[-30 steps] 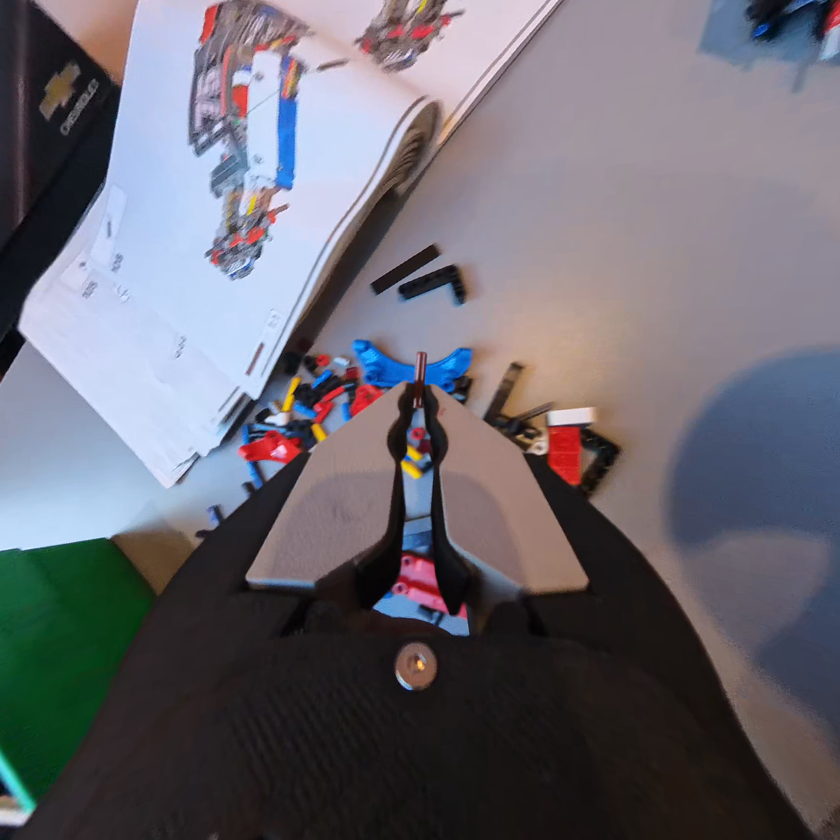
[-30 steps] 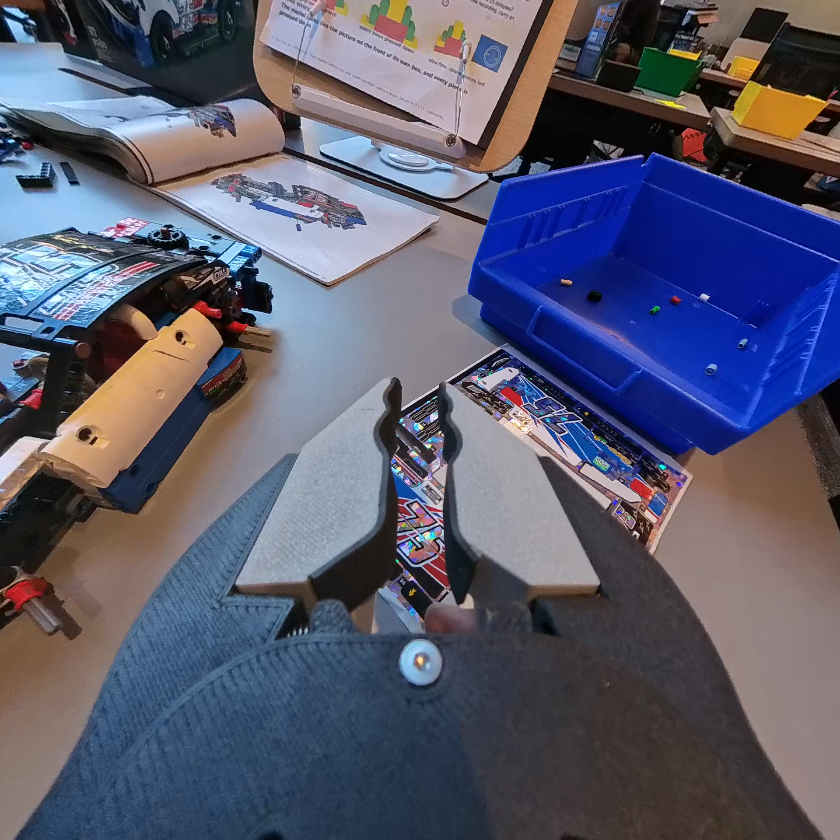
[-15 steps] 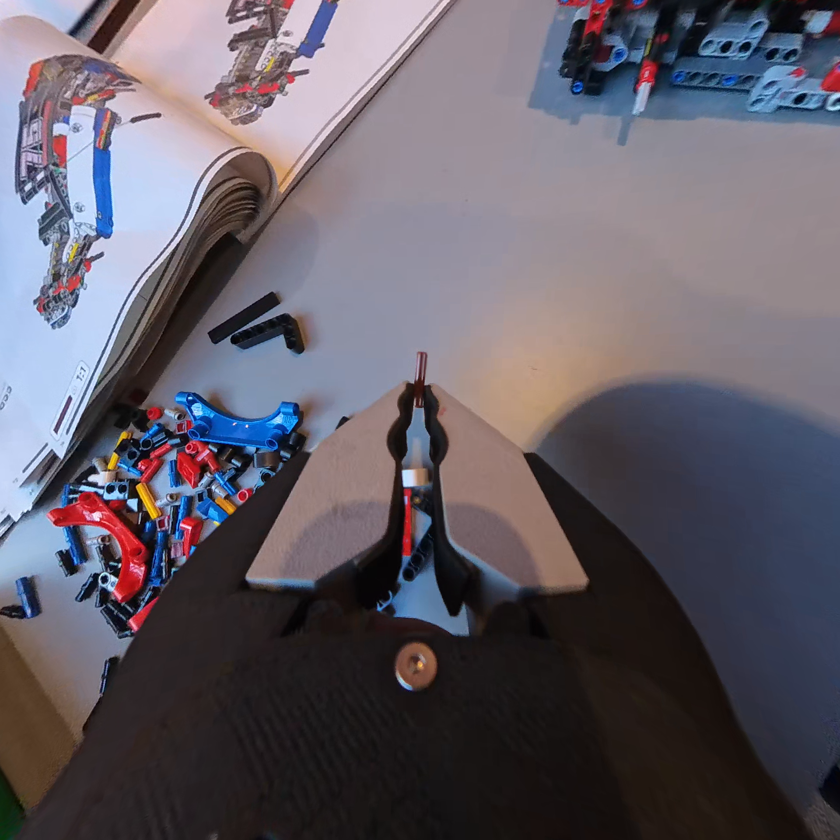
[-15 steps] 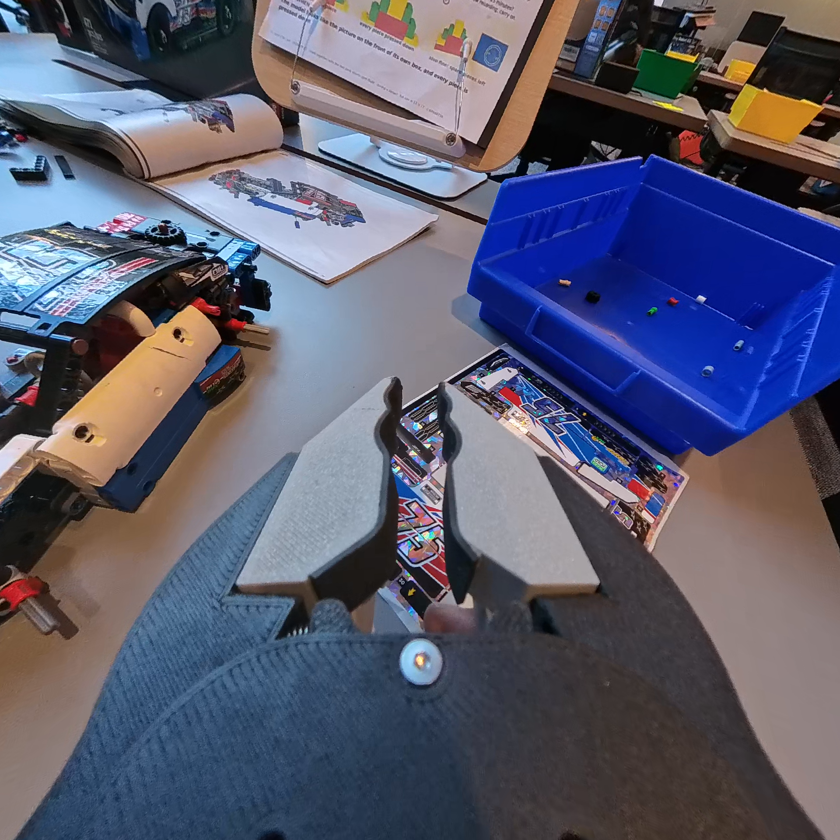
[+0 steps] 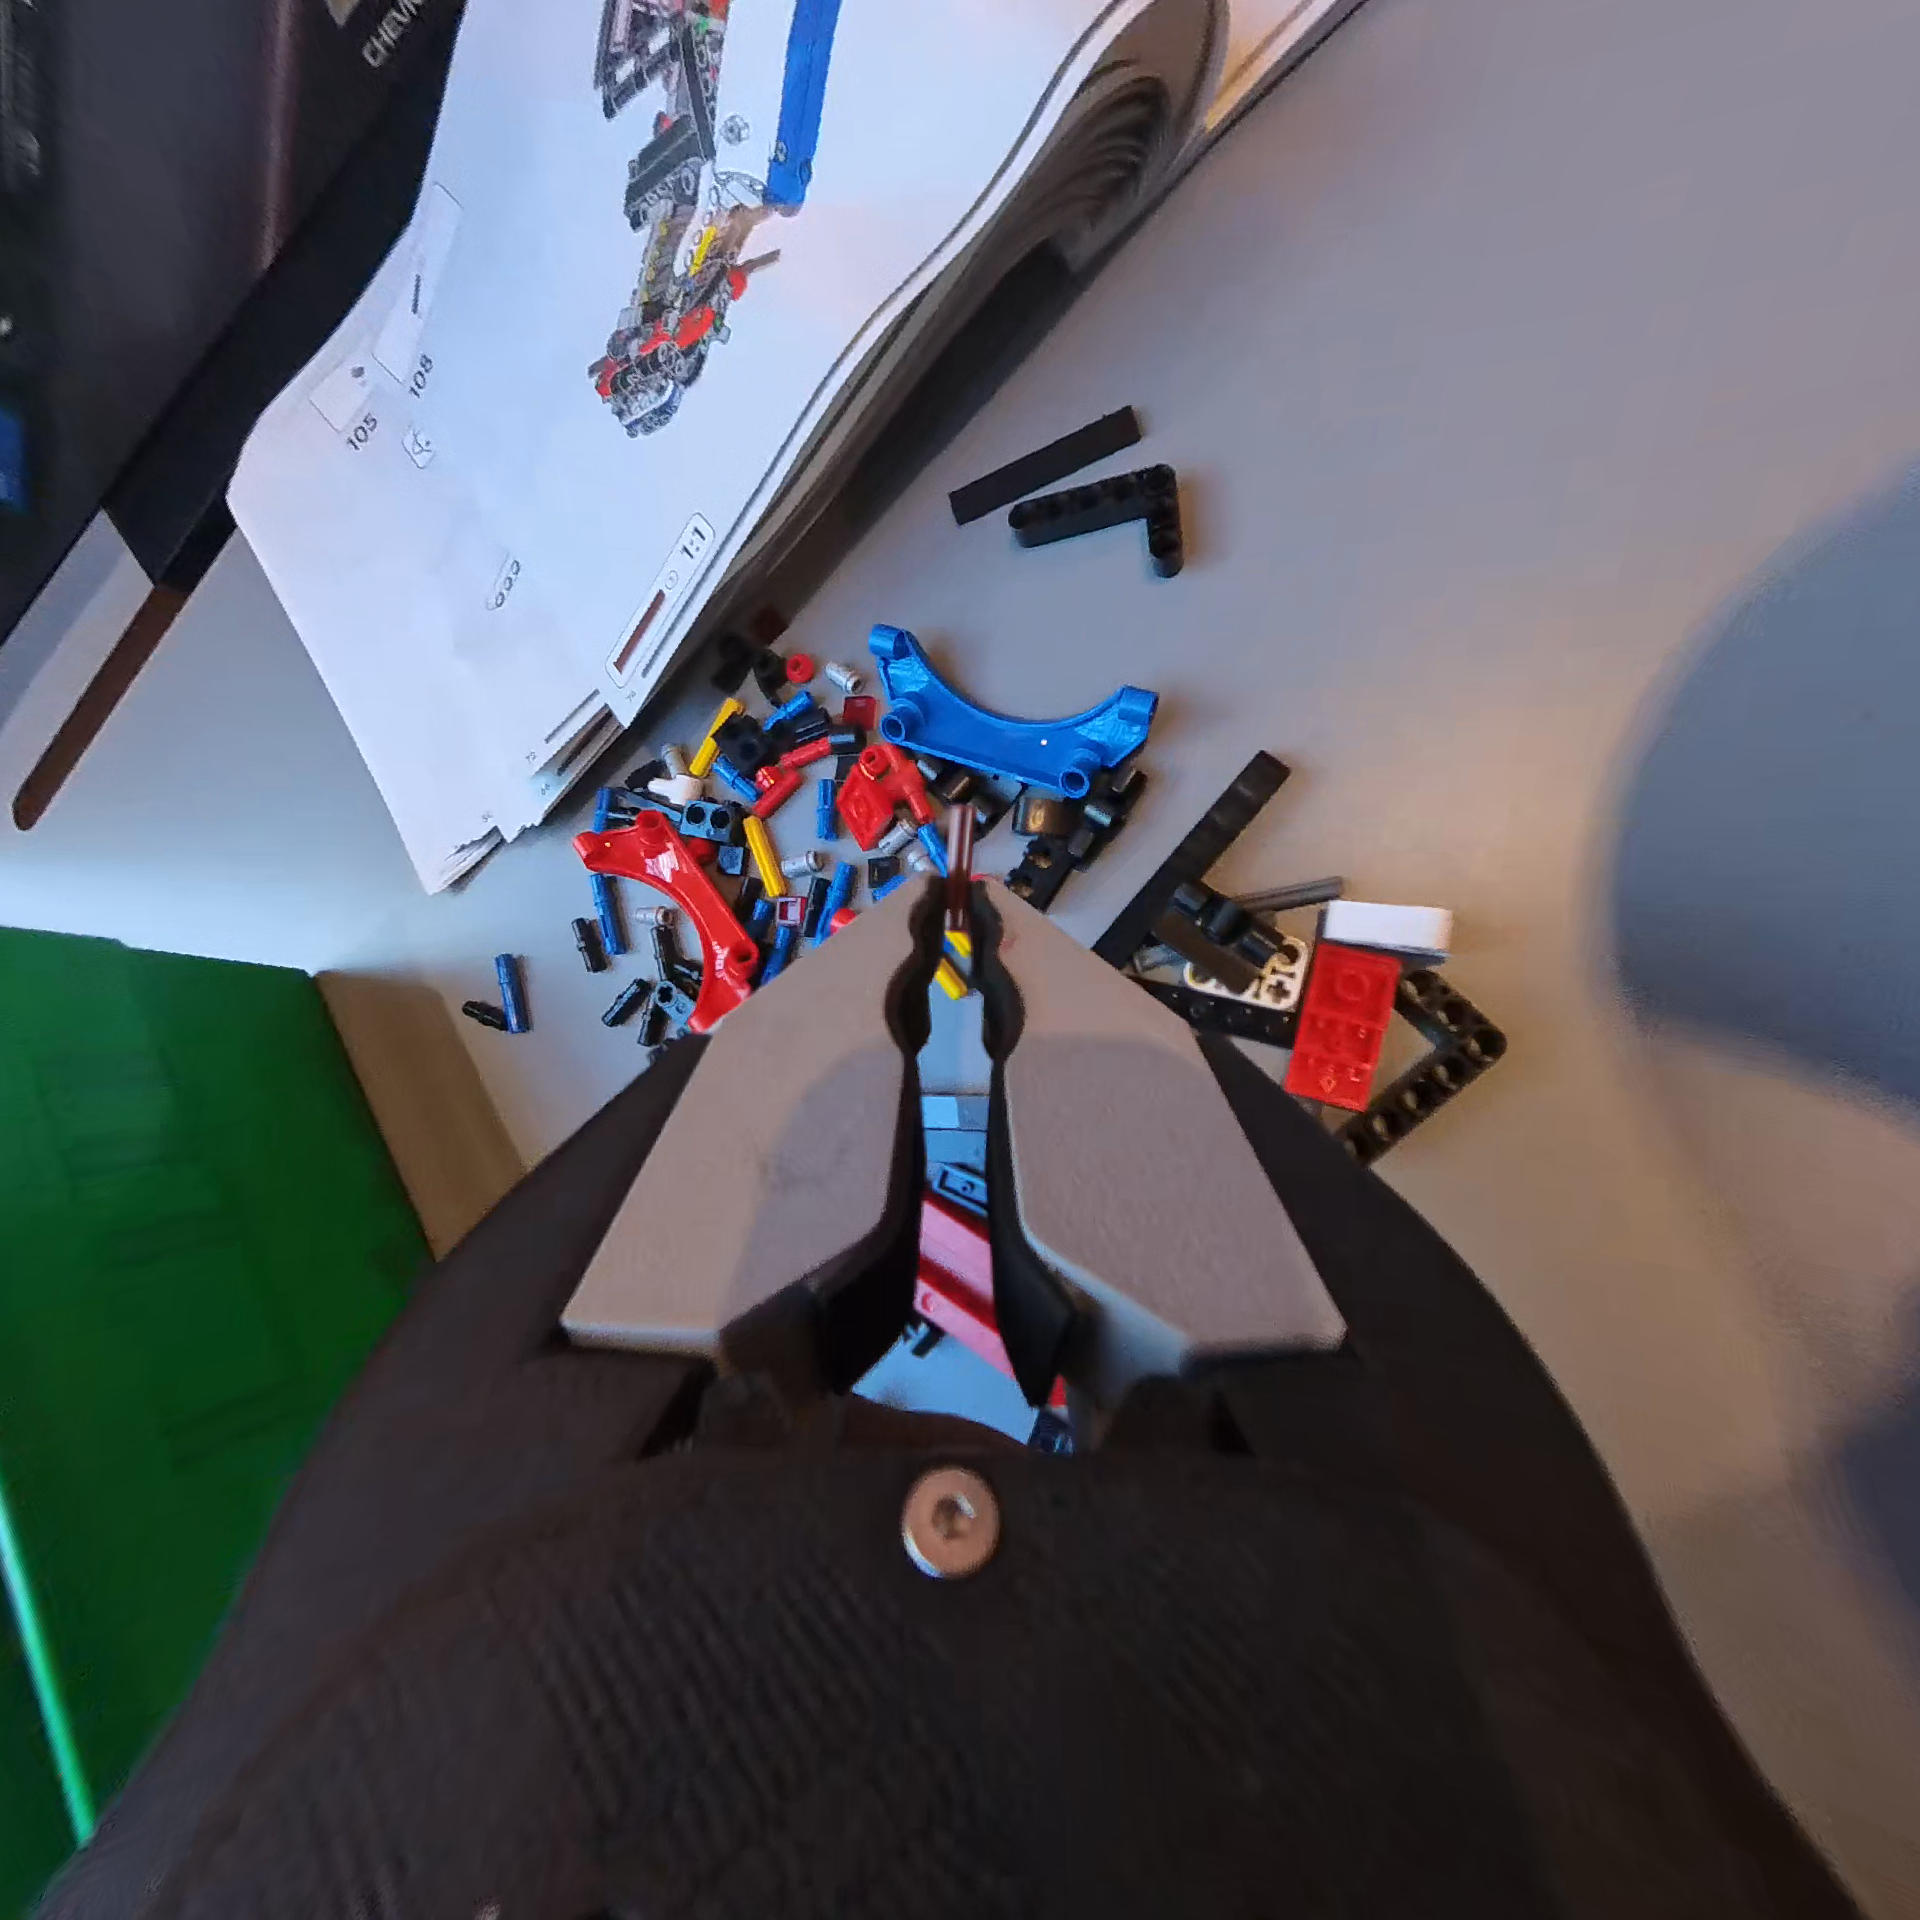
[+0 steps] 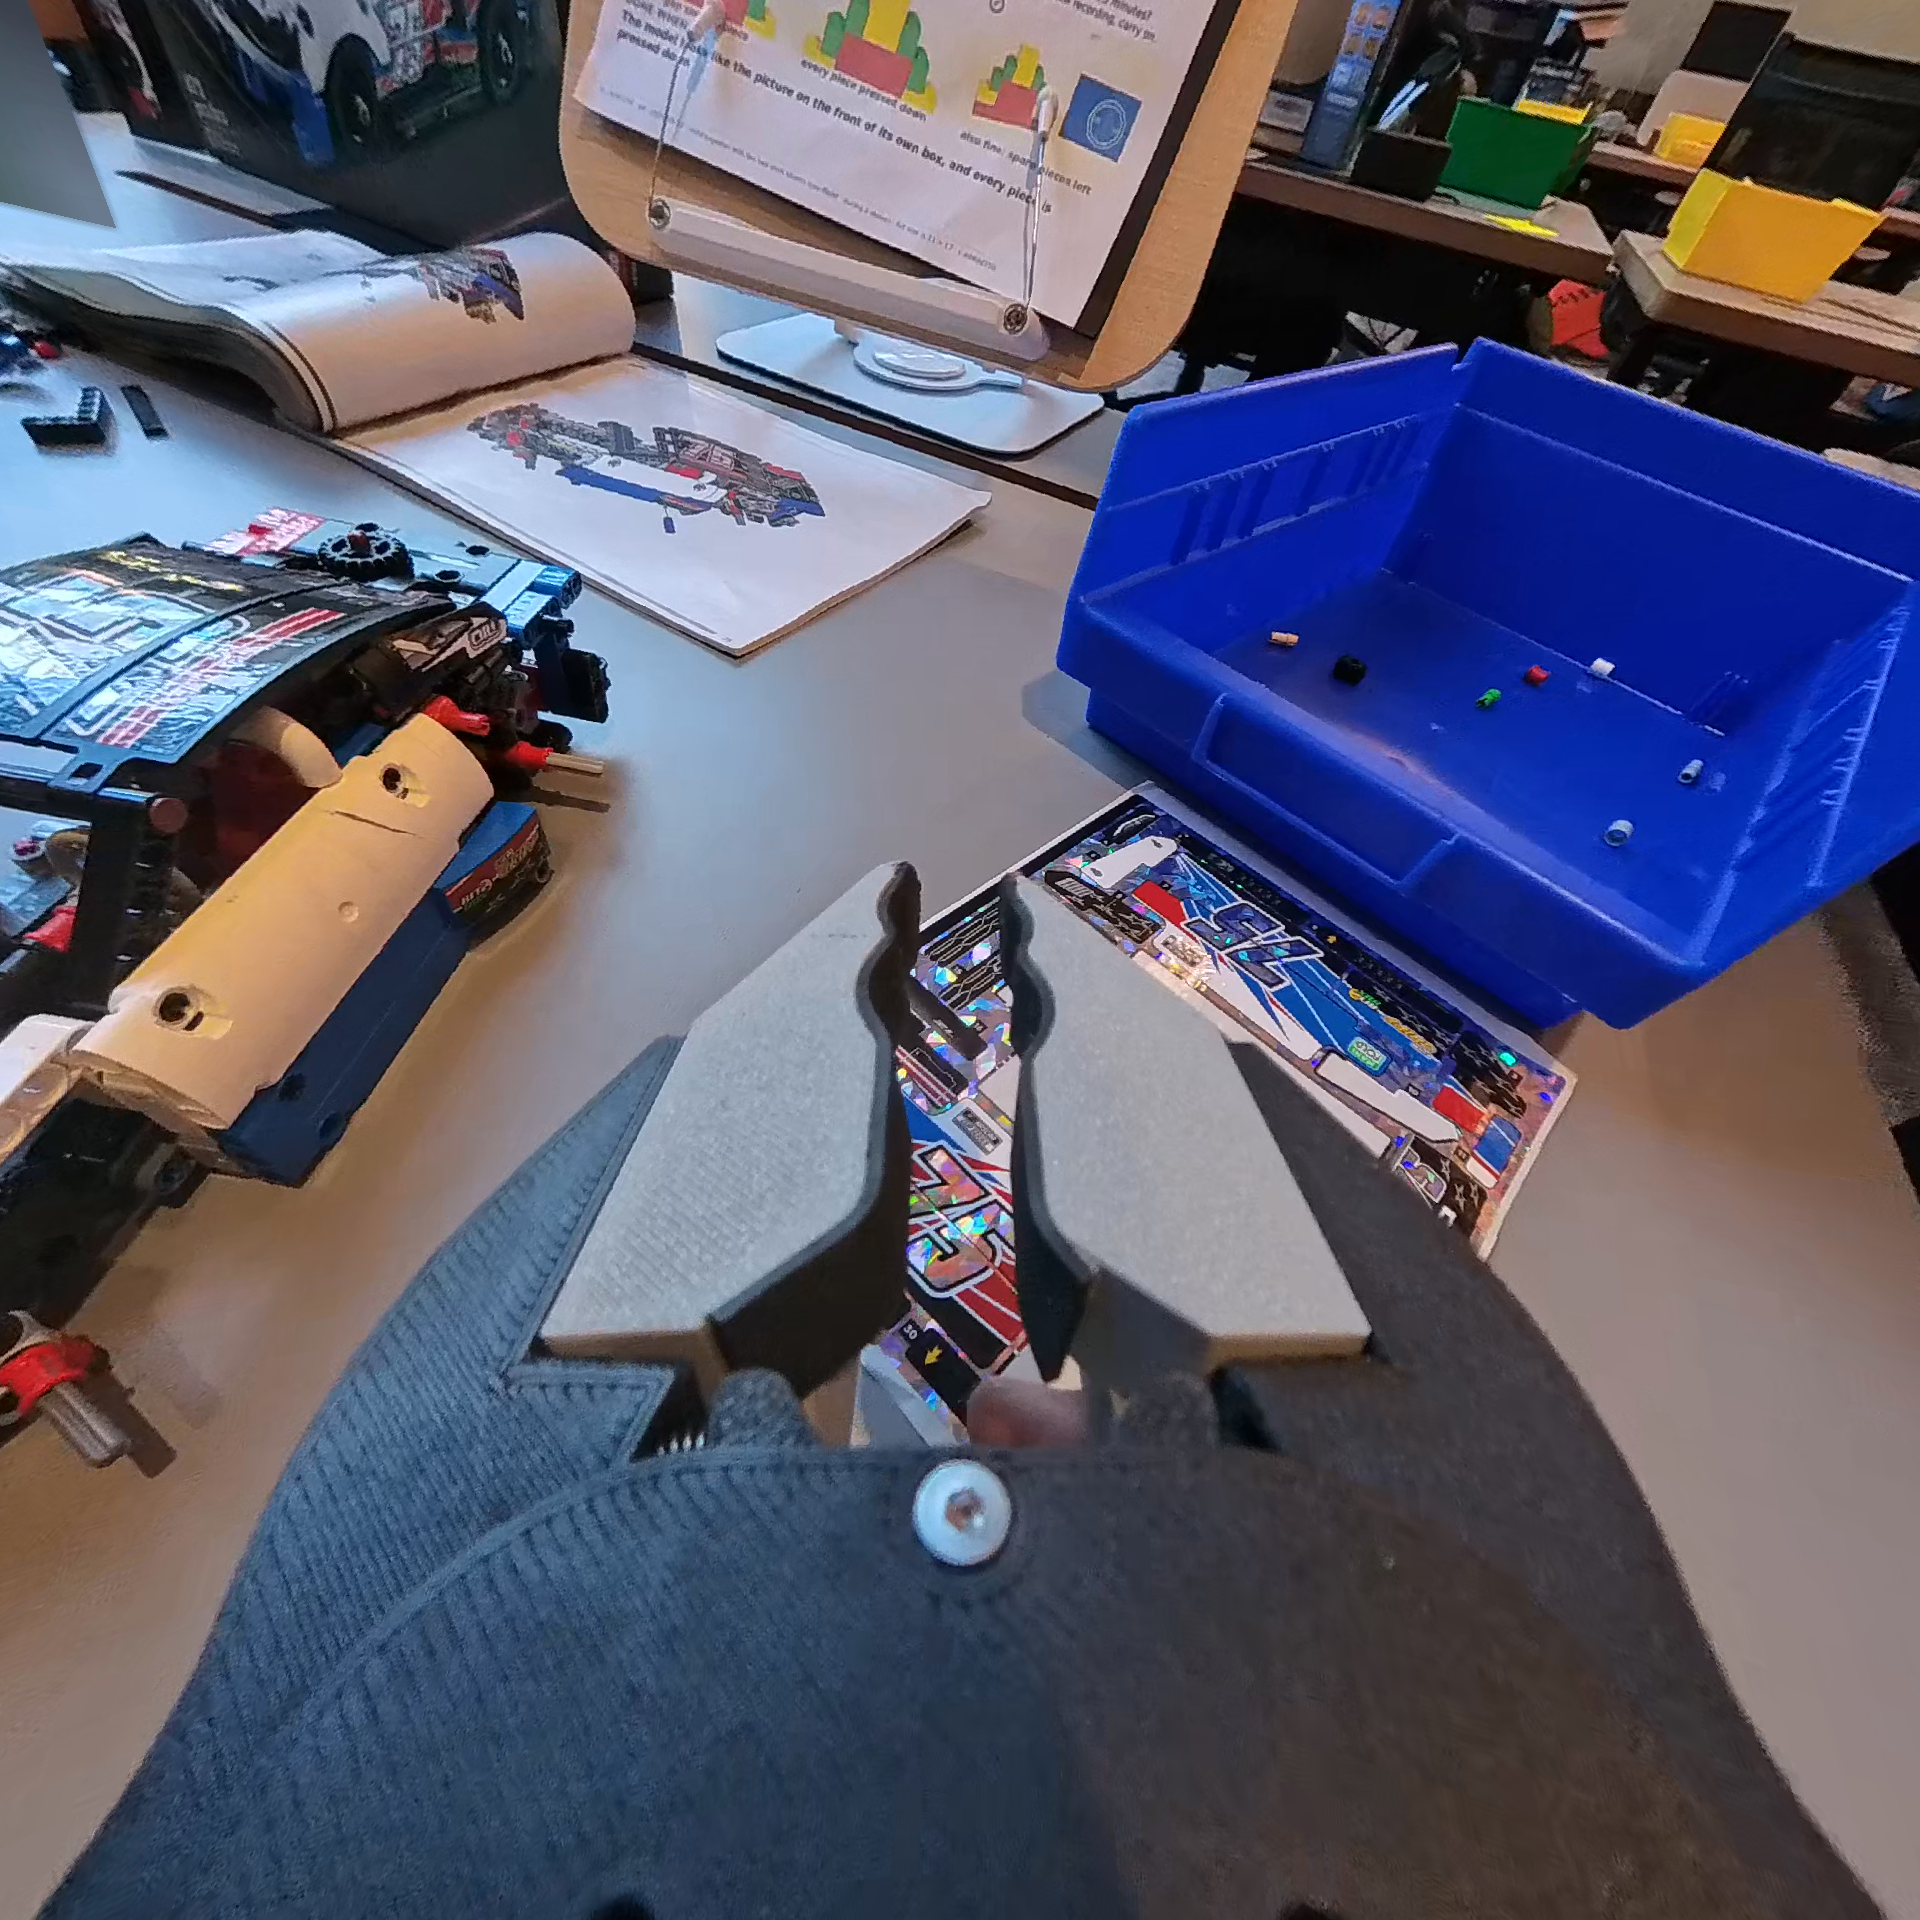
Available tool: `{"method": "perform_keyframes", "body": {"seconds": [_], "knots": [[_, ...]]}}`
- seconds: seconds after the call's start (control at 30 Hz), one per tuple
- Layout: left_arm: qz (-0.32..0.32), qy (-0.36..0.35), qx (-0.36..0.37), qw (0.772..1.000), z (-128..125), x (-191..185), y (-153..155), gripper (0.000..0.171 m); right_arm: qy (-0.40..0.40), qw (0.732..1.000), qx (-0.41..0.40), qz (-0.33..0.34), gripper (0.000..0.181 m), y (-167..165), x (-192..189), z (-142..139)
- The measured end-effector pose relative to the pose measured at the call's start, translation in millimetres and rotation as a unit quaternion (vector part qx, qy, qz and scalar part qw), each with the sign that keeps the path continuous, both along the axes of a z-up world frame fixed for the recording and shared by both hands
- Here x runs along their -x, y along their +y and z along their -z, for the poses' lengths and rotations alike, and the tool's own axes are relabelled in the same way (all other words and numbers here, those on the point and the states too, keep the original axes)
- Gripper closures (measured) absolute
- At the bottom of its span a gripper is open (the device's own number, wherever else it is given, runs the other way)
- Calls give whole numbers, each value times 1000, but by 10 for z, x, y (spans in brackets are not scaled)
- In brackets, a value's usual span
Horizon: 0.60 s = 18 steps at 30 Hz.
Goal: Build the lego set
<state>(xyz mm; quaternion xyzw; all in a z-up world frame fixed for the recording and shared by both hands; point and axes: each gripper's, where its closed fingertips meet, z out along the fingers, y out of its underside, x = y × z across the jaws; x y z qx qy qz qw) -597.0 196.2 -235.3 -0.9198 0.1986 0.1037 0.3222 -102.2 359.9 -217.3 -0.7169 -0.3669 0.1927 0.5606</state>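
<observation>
A: Lego car (image 6: 239, 831), half built, sits at the left of the table (image 6: 831, 748) in the right wrist view. What is the left gripper (image 5: 958, 896) carrying?

B: A thin dark axle (image 5: 958, 852), pinched at the very fingertips, most of it sticking out past them. It hangs over the parts pile (image 5: 831, 810), just near of the blue arch (image 5: 1013, 732), with the red arch (image 5: 675, 904) to the left.

A: And the right gripper (image 6: 958, 904)?

B: Jaws slightly parted, nothing between them. It hovers above the sticker sheet (image 6: 1299, 997), with the blue bin (image 6: 1507, 644) at the far right holding a few stray bits.

A: So the step, as I judge it, is getting that axle into the car?

B: Likely. The manual (image 5: 644, 343) lies open just far and left of the pile, so check the drawing first; I cannot tell from here which hole it goes into.

A: How to do it well?

B: The hold is shallow, so the axle could pivot or slip. Move slowly, keep it in line with the hole, and push straight along its length. Let the right gripper brace the car's white and blue side so it doesn't slide on the table.

A: Anything to avoid?

B: Dragging through the pile; those small pins scatter easily.
</observation>
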Motion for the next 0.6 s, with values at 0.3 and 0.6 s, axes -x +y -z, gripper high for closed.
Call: {"method": "perform_keyframes", "body": {"seconds": [0.3, 0.6], "knots": [[-31, -7, 55, 998, 214, 198, -27, 170, 4, 1000, 2, -6, 169, 4, 17, -5], [-64, -44, 56, 995, 185, 218, -82, 148, 22, 1000, -12, -15, 169, -25, 23, -74]]}}
